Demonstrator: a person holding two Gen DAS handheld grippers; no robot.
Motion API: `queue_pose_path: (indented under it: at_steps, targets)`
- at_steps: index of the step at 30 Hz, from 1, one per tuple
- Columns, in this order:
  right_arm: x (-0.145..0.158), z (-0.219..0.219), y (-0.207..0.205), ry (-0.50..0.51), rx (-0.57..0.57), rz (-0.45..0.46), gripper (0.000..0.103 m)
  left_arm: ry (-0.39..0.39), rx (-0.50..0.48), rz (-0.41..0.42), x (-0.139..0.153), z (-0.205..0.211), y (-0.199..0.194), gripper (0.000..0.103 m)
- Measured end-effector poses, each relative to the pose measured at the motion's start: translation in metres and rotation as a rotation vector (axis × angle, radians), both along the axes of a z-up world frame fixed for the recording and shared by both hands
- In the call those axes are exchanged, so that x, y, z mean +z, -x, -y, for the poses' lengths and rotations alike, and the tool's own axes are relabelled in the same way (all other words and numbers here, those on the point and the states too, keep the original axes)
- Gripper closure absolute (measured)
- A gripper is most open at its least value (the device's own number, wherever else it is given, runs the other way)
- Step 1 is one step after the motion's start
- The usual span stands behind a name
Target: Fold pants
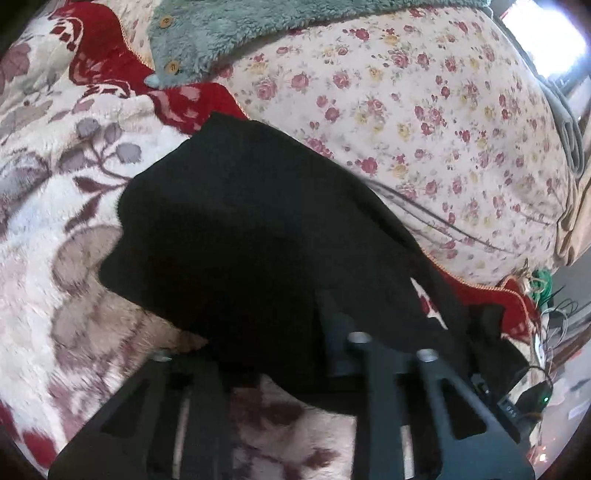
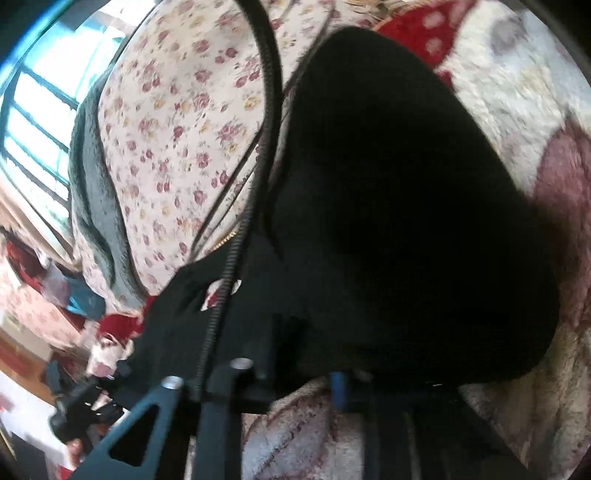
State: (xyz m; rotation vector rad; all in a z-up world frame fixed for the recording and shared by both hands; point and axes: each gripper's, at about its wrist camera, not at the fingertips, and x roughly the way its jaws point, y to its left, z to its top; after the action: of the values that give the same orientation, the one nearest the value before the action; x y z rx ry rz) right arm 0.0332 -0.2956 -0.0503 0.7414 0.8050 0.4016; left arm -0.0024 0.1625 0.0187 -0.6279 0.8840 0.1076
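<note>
Black pants [image 1: 258, 229] bunched over both grippers [image 1: 280, 354] [image 2: 303, 369], long axis and jaw states impossible to tell.

A bed carries everything here, spread with a small-rose floral sheet [image 1: 424, 122] and, over part of it, a plush white blanket [image 1: 55, 206] patterned with mauve leaves and red patches.

Seen from the left claw, the blanket lies to its left and beneath it, the sheet ahead and to the right. The black pants [image 1: 240, 229] lie bunched just in front of the claw, across the seam where blanket meets sheet. Far ahead, a grey-green fleece garment [image 1: 221, 33] with wooden buttons rests on both covers.

Seen from the right claw, the pants [image 2: 399, 206] lie directly ahead, the blanket [image 2: 524, 110] to the right and beneath, the sheet [image 2: 177, 140] ahead to the left.
</note>
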Motion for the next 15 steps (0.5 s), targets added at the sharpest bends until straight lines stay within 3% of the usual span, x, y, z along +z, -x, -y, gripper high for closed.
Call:
queue_pose_path:
  at_steps: [7,15]
  targets:
    - [0.022,-0.014,0.021,0.03,0.065,0.065,0.097,-0.02,-0.013,0.06,0.027,-0.018,0.019,0.094]
    - [0.04,-0.048,0.055,-0.026,0.183,0.078,0.097,-0.084,0.03,0.093,0.059,-0.057,0.07,0.095]
